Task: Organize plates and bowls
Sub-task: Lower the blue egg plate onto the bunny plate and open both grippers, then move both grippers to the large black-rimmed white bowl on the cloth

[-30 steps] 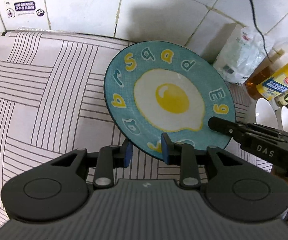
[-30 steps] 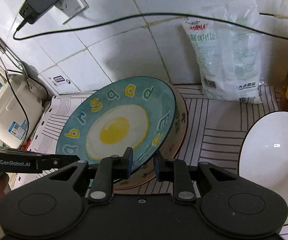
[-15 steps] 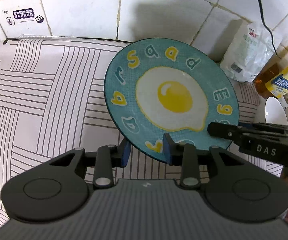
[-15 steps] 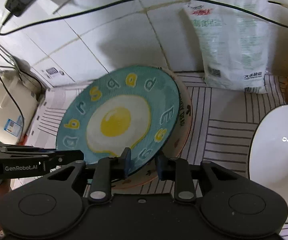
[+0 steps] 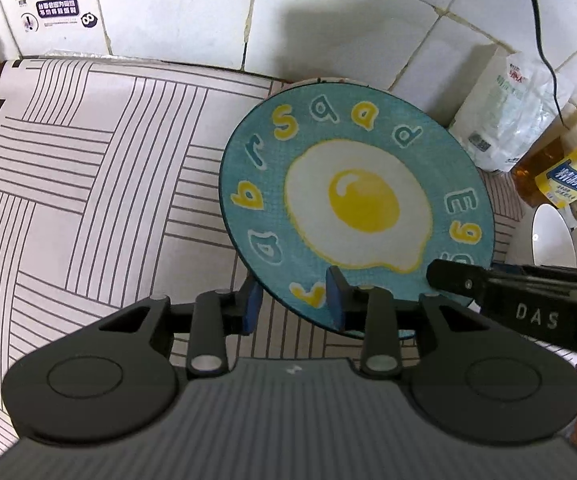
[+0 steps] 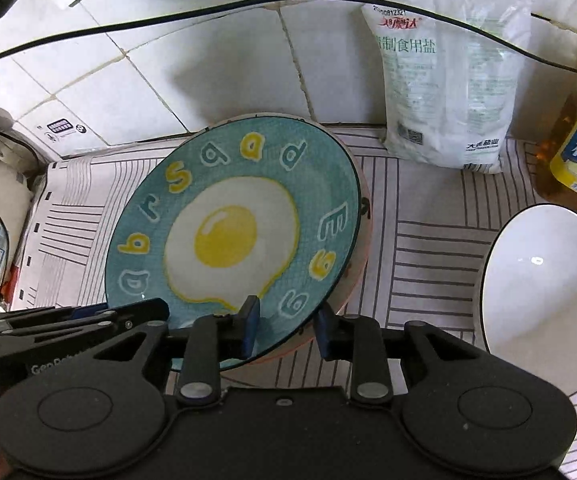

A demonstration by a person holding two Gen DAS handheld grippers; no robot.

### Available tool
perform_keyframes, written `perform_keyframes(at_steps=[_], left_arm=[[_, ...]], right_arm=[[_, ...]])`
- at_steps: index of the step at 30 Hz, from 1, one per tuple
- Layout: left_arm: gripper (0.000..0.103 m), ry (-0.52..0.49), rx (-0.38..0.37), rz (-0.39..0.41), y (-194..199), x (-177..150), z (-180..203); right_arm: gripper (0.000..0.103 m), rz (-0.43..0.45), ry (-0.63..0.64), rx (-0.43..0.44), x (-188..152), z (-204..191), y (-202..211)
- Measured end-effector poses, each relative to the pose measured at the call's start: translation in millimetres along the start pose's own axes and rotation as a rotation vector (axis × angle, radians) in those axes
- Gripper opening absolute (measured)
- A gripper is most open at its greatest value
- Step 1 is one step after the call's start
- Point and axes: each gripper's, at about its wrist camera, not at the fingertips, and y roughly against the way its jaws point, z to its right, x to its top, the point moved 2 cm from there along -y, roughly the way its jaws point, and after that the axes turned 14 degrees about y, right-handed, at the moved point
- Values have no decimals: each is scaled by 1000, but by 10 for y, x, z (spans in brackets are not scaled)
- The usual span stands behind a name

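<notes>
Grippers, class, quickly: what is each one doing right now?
Left gripper: fingers either side of the egg plate rim; firm clamp cannot be told.
Right gripper: the same, at the plate's near edge.

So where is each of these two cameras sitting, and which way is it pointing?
Left wrist: rides on the left claw, looking forward and down at the egg plate and striped mat; the right claw enters from the right.
Right wrist: rides on the right claw, facing the same plate, salt bag and white bowl; the left claw and a fingertip show lower left.
Shared: the egg plate, with both claws at its near rim.
</notes>
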Motion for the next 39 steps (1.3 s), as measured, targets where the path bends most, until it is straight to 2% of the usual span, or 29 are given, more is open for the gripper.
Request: perform_keyframes(at_steps=[2, 4, 7, 10, 15, 20, 25, 31, 39], left_arm=[[31, -8, 7, -21, -34, -17, 18], [31, -18, 13, -11, -35, -65, 62], [31, 25, 5, -15, -25, -93, 79], [29, 7, 7, -7, 19, -141, 138], [29, 20, 8, -9, 171, -250, 215], [29, -36, 35, 12, 421, -377, 323], [29, -77, 25, 21, 713, -512, 395], [31, -118, -8, 33, 1004, -741, 465], [37, -179, 5, 47, 1320, -1193, 507]], right_arm=[[35, -16, 21, -32, -3, -52, 18], [38, -76, 20, -64, -10, -88, -18], [37, -44, 16, -74, -41, -88, -24], [37, -28, 26, -81, -60, -102, -7], [37, 56, 17, -2, -216, -31, 139], [37, 154, 51, 24, -386, 92, 398], [37, 245, 32, 56, -604, 279, 768], [37, 335, 77, 26, -923, 328, 1172], [40, 469, 107, -11, -1441, 276, 1630]])
